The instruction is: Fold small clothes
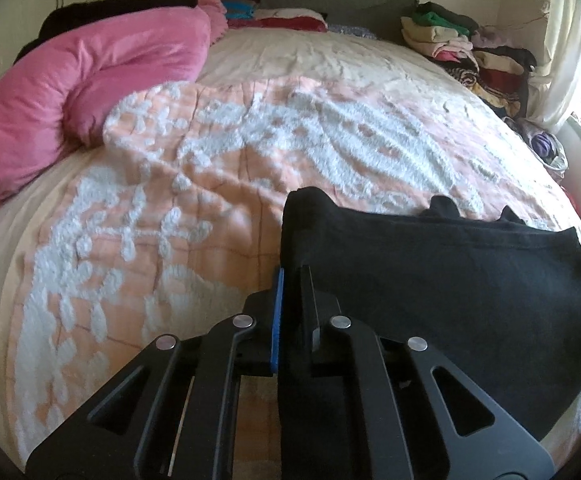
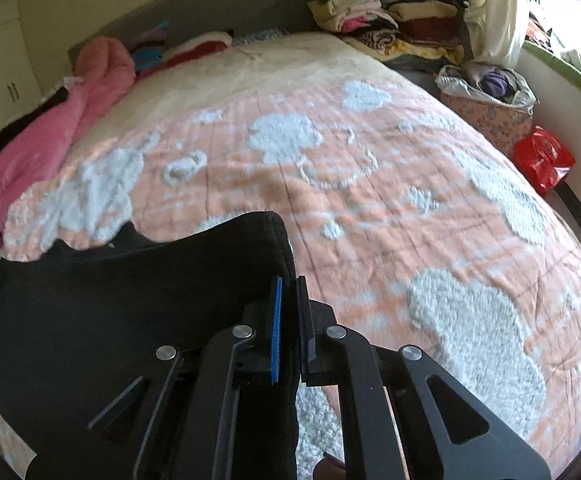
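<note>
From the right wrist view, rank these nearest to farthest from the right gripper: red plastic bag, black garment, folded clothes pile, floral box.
1. black garment, clamped in the right gripper, spreading left.
2. red plastic bag, right, beside the bed.
3. floral box, right, just beyond the bag.
4. folded clothes pile, far right corner by the headboard.

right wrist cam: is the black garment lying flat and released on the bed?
No, the right gripper has its jaws shut on one edge of the black garment, holding it up over the quilt.

Black linkage arms, silver rivets, blue-padded fingers point(image 1: 276, 320).
</note>
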Motion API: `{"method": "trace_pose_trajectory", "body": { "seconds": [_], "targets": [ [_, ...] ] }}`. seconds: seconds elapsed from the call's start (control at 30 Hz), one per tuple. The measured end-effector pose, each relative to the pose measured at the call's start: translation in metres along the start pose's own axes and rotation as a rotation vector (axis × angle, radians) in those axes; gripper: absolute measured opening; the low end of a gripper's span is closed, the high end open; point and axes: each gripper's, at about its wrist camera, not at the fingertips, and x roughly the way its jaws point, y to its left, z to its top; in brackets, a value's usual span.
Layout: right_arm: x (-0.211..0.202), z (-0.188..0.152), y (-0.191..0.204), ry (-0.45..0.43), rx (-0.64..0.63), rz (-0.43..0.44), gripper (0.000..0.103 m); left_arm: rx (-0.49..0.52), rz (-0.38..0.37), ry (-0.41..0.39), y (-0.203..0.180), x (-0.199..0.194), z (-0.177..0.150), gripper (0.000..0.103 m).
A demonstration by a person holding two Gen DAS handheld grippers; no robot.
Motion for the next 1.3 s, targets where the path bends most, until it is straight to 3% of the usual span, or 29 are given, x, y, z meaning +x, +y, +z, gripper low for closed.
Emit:
{"method": "trace_pose_trajectory", "body": {
  "seconds": [0.17, 0.27, 0.43, 0.63, 0.87, 1.0, 1.23, 1.27, 1.3],
  "targets": [
    [0.001, -0.007, -0.003, 0.032, 0.03, 0.024, 0.007, 0.002, -0.011, 0.009, -0.003, -0.006, -0.005, 0.005],
    [-0.002, -0.015, -0.005, 0.056, 0.047, 0.053, 0.009, 0.001, -0.033, 0.004, -0.005, -0.014, -0.009, 0.015],
    [-0.019, -0.031, -0.001, 0.08, 0.036, 0.097, 0.04, 0.033, -0.057, 0.008, -0.013, -0.028, -0.019, 0.023],
    [-0.039, -0.056, 0.007, 0.1, 0.002, 0.134, 0.045, 0.052, -0.084, 0.015, -0.02, -0.044, -0.033, 0.028],
    [-0.05, -0.074, 0.001, 0.122, 0.01, 0.154, 0.044, 0.05, -0.108, 0.033, -0.02, -0.057, -0.056, 0.039],
    [-0.054, -0.08, -0.004, 0.132, 0.033, 0.175, 0.041, 0.017, -0.118, 0.058, -0.013, -0.056, -0.068, 0.057],
    [-0.062, -0.088, -0.005, 0.122, 0.04, 0.194, 0.03, -0.123, -0.222, 0.097, 0.008, -0.054, -0.079, 0.057],
    [-0.063, -0.089, -0.005, 0.119, 0.039, 0.196, 0.029, -0.137, -0.235, 0.1, 0.01, -0.054, -0.079, 0.053],
    [-0.064, -0.089, -0.005, 0.114, 0.039, 0.198, 0.023, -0.144, -0.248, 0.098, 0.011, -0.054, -0.08, 0.04]
  ]
}}
